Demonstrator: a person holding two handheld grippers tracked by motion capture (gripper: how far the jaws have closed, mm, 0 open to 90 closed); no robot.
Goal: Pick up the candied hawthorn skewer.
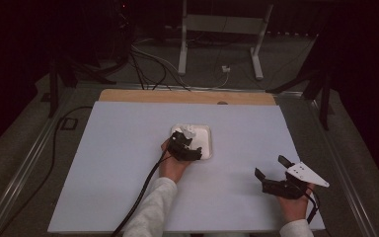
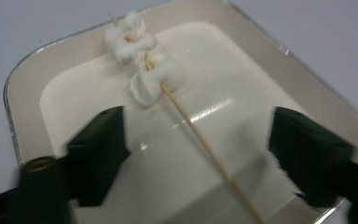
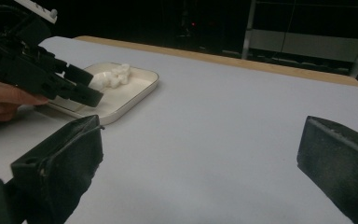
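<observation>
Near edge: at our side of the table (image 1: 128, 197) our two hands come in, each with one gripper, so we count two grippers.
Right gripper (image 1: 272, 172): we hold it low over the bare sheet at the near right, well apart from the tray. Its jaws stand wide open with nothing between them; in its own view (image 3: 200, 163) we see plain table in the gap.
Left gripper (image 1: 187, 142): we hold it over the near left part of the tray. In its own view (image 2: 196, 154) the jaws straddle the skewer stick, partly open, and the pads do not touch it yet. It has hold of nothing.
Tray (image 2: 25, 88): one pale, shallow, square dish with rounded corners, lying flat near the middle of the table.
Skewer (image 2: 205, 144): one thin wooden stick lying in the tray, running from between our left jaws up toward the far rim.
Marshmallows (image 2: 140, 56): white soft lumps threaded on the far end of the stick; we count about three, though they are bunched and hard to part. They rest against the far wall of the tray.
Step in hand: we judge this the reach for the skewer, jaws set for the grip.
Next move: we think it calls for lowering a little, centring the stick between the pads, and closing gently on the bare wood, clear of the soft lumps.
</observation>
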